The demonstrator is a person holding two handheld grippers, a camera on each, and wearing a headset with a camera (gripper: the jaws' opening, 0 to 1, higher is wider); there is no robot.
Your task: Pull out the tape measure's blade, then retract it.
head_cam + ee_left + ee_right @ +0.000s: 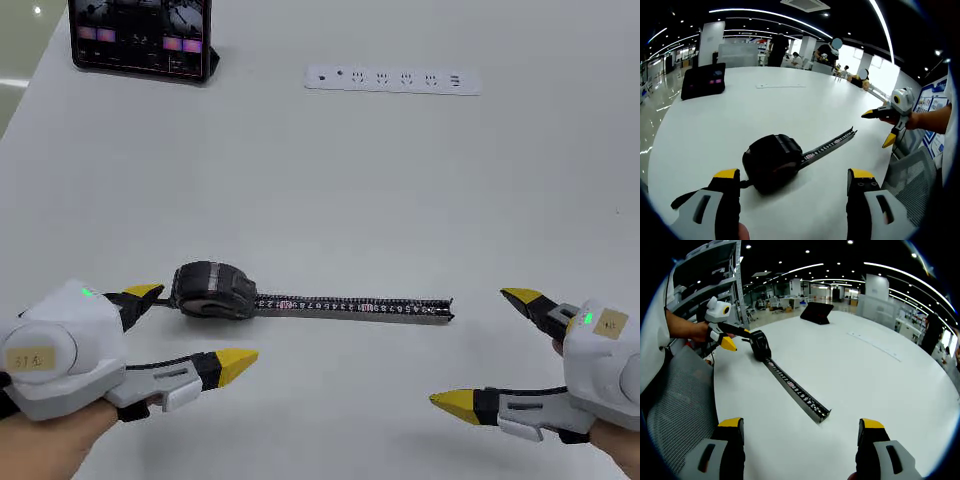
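A black tape measure (212, 290) lies on the white table (330, 180), its blade (355, 307) drawn out flat to the right, ending in a hook (449, 312). My left gripper (198, 325) is open, its yellow-tipped fingers on either side of the case (772, 162) without touching it. My right gripper (485, 350) is open too, a short way right of the blade's hook (824, 415), holding nothing. In the right gripper view the case (760, 345) sits far off by the other gripper.
A dark tablet (140, 38) stands at the far left of the table and a white power strip (392, 79) lies at the back. In the left gripper view, people sit in the background beyond the table.
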